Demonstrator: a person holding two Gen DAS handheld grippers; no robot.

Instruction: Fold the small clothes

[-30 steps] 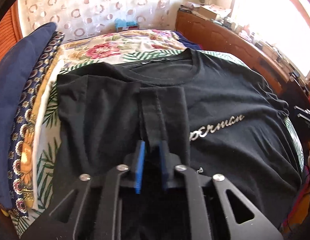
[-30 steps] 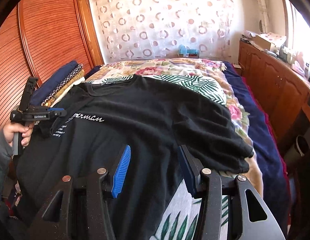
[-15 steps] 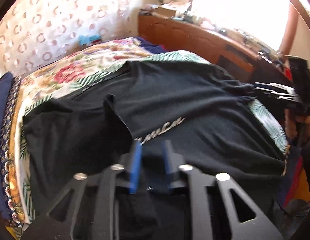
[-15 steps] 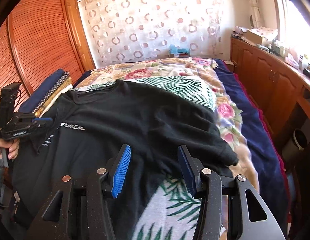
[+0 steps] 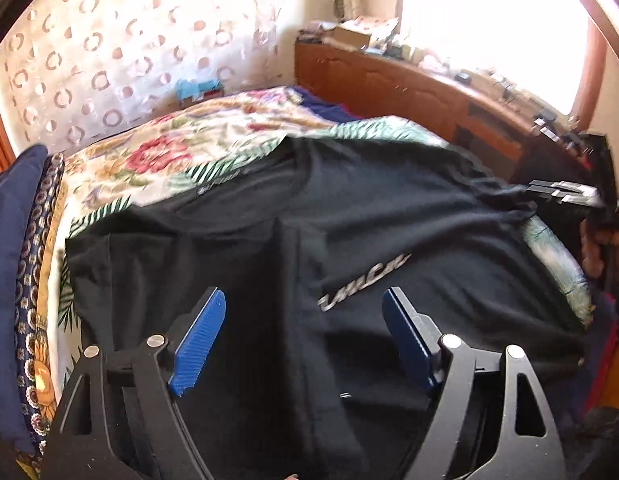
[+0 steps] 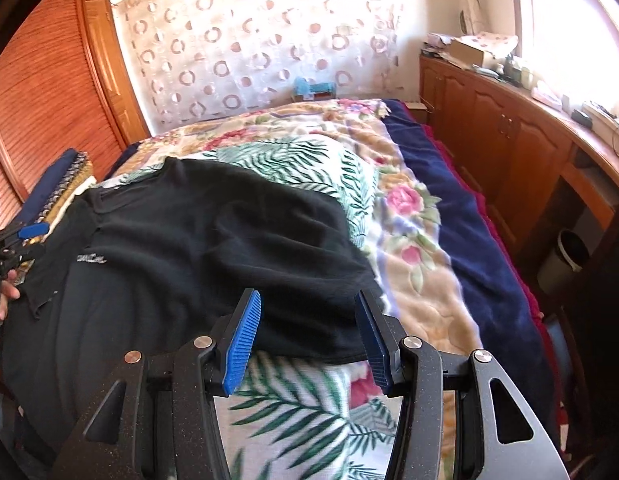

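A black T-shirt (image 5: 389, 216) with silver lettering lies spread on the floral bedspread (image 5: 213, 140). Its left sleeve and side are folded in over the body, with the fold edge running up the middle of the left wrist view. My left gripper (image 5: 303, 332) is open and empty just above the folded part. In the right wrist view the shirt (image 6: 213, 240) has its right sleeve lying at the near edge. My right gripper (image 6: 307, 332) is open, its blue pads either side of that sleeve's hem, not closed on it.
Folded navy and patterned bedding (image 5: 17, 264) is stacked at the left bed edge. A wooden cabinet (image 6: 505, 152) with clutter runs along the right under the bright window. A wooden wardrobe (image 6: 45, 92) stands at left. A bin (image 6: 565, 256) sits by the cabinet.
My left gripper carried the shirt's left sleeve inward, then opened and let it go. My right gripper moved right, down to the right sleeve's hem, staying open.
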